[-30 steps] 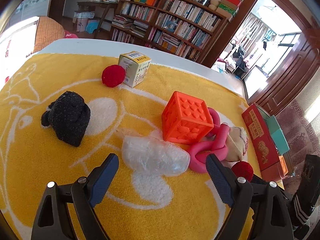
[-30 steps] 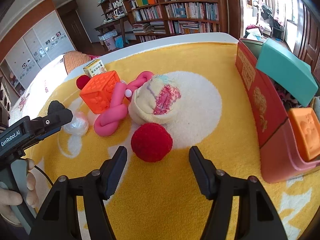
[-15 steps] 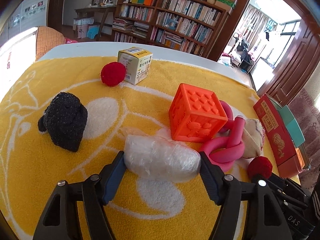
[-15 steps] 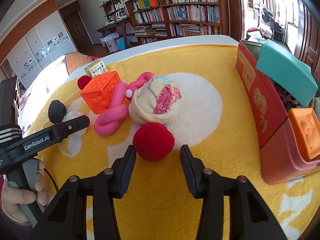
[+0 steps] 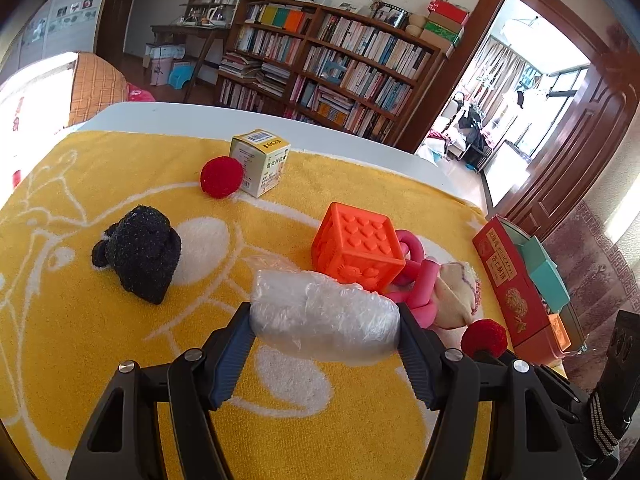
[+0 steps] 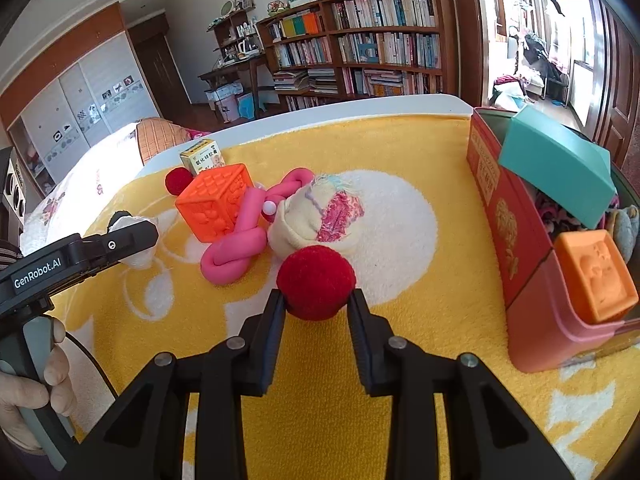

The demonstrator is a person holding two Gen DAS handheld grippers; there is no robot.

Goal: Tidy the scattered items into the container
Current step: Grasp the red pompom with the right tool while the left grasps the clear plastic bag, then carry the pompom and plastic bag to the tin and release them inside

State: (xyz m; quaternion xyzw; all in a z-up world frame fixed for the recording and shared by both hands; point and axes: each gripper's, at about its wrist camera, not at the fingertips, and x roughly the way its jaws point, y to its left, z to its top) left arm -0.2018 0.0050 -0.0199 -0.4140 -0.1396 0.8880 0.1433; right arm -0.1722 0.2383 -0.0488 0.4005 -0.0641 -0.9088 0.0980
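Container (image 6: 520,248) part-filled. Right gripper (image 6: 316,304) clamps red pompom (image 6: 316,280); left gripper (image 5: 324,328) closing on plastic-wrapped bundle (image 5: 324,316). Ahead: cube, sock, box remain.

surface: white table (image 5: 168,114) | cover: yellow towel (image 5: 100,352) | on towel: toys, red container (image 6: 520,240)
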